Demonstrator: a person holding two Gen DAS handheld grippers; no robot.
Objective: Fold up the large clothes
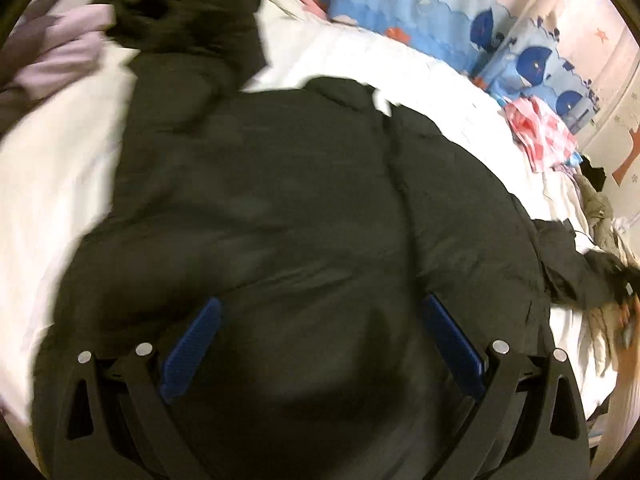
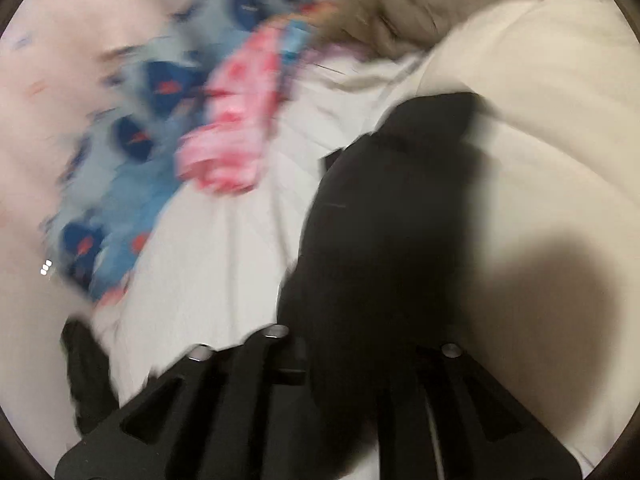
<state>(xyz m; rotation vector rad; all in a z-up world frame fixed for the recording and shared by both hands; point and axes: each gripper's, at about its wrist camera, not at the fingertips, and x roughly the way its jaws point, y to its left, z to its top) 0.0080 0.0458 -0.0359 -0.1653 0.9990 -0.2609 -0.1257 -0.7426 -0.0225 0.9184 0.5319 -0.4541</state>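
- Left gripper (image 1: 320, 338): blue fingers (image 1: 192, 348) spread wide apart, nothing clamped, poised over the lower part of the black padded jacket (image 1: 280, 208).
- Right gripper (image 2: 352, 344): fingers hidden under dark fabric and heavy blur; a black part of the jacket (image 2: 384, 216) runs up from between the arms; can't tell if they're clamped on it or apart.
- Jacket lies spread on the white bed (image 1: 52, 176), one sleeve (image 1: 192, 32) up toward the far left, the other trailing off right.
- No readable brand or writing; a small white tab (image 1: 383, 103) at the collar is blurred.
- Edges: whale-print bedding (image 1: 460, 16) and a pink-and-white cloth (image 1: 538, 134) crowd the far edge; lilac clothes (image 1: 60, 60) far left.
- Open white bed left of the jacket.
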